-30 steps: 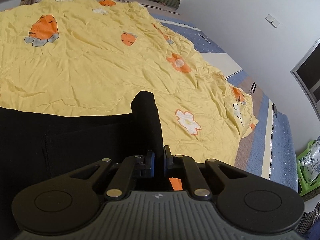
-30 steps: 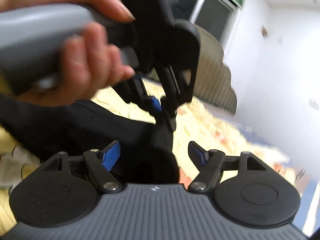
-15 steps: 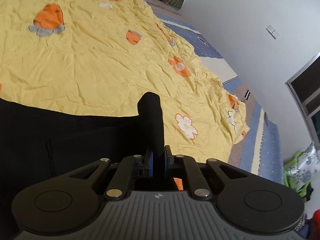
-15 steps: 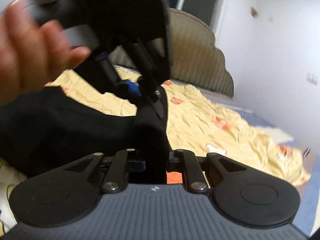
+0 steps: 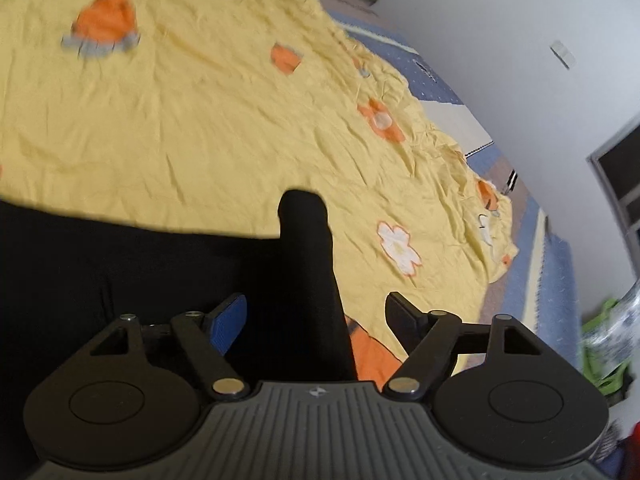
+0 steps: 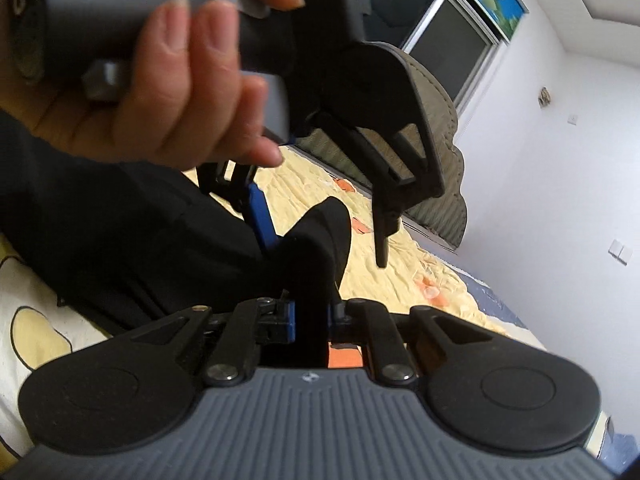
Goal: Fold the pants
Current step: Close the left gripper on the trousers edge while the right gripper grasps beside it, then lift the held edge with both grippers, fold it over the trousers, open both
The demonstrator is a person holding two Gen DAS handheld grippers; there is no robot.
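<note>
Left jaws wider; writing apparently unreadable.

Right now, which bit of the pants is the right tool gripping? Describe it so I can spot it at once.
Start at the yellow flowered sheet covering the bed. The black pants lie across its near side, and one narrow strip rises off them. That raised black strip runs into the right tool, whose blue pads are shut on it, the only fabric standing clear of the sheet.

White walls (image 6: 560, 200), dark window (image 6: 452, 40), ribbed olive headboard (image 6: 440, 152), bed under a yellow flowered sheet (image 5: 200, 120).
</note>
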